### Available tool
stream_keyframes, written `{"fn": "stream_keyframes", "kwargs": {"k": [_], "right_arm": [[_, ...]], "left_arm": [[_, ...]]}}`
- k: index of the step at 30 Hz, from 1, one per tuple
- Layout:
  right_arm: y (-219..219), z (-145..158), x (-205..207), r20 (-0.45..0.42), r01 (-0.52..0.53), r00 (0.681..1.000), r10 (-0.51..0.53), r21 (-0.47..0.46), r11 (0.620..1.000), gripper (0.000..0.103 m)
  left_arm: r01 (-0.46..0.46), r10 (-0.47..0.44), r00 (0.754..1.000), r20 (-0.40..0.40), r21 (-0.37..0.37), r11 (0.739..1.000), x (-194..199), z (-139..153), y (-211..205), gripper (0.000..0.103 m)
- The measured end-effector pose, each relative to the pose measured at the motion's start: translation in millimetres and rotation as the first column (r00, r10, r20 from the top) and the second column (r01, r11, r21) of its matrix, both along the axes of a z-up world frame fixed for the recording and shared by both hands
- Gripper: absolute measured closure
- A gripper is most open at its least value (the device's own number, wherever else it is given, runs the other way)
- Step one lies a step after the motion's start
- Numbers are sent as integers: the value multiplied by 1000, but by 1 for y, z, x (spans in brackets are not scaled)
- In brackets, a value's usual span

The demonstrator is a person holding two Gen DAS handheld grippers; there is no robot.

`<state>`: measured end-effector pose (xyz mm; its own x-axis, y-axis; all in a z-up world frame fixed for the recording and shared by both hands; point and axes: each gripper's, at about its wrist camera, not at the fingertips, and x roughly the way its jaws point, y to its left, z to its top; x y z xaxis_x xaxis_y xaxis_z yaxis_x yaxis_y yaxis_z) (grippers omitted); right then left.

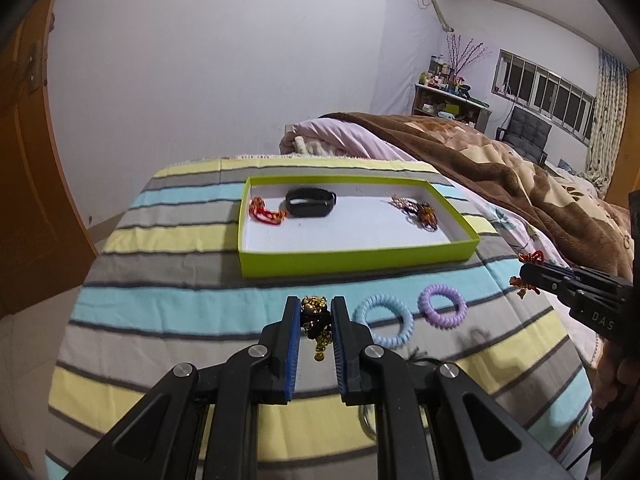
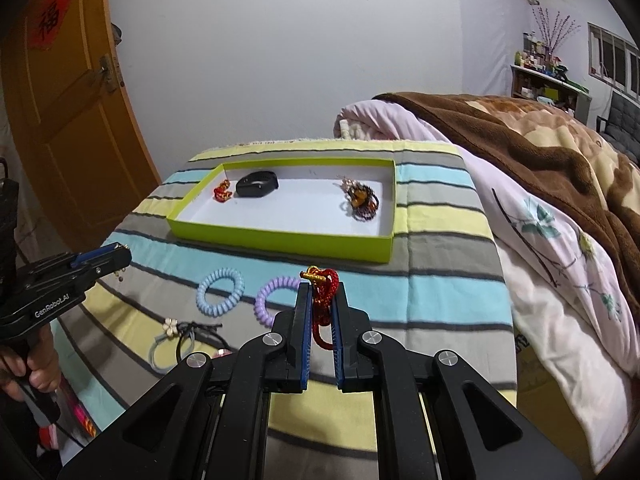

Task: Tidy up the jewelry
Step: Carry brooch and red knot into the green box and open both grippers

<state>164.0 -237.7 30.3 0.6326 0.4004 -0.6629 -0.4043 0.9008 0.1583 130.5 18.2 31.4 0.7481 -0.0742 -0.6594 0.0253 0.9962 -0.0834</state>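
Note:
A lime-green tray [image 1: 352, 258] [image 2: 280, 240] lies on the striped cloth and holds a black band [image 1: 310, 201] [image 2: 257, 184], a red cord piece [image 1: 266, 211] [image 2: 222, 192] and a brown beaded piece [image 1: 420, 210] [image 2: 362, 198]. My left gripper [image 1: 316, 306] is shut on a black and gold beaded bracelet [image 1: 316, 316], lifted above the cloth in front of the tray. My right gripper [image 2: 322, 290] [image 1: 528, 276] is shut on a red cord bracelet [image 2: 323, 300] with a gold knot, also held above the cloth.
A blue coil hair tie [image 1: 386, 324] [image 2: 221, 290] and a purple one [image 1: 442, 305] [image 2: 272, 300] lie on the cloth. Thin hair ties [image 2: 180, 340] with a flower sit nearer. A blanket-covered bed [image 2: 540, 200] runs along the right; an orange door [image 2: 60, 120] stands on the left.

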Motion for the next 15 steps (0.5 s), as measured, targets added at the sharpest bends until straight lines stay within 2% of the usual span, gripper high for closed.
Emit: {"fn": "stream_keyframes", "kwargs": {"k": [9,15], "right_arm": [[10,5,47,-11,-5,1000,5,2,1000,94],[17,0,78,-29,2,1000,-3,-17,1000,94]], "left_arm": [[17,-18,1000,22,61,998,42,10,0,88],[14,-14,1000,4,78,997,80,7,3,88]]}}
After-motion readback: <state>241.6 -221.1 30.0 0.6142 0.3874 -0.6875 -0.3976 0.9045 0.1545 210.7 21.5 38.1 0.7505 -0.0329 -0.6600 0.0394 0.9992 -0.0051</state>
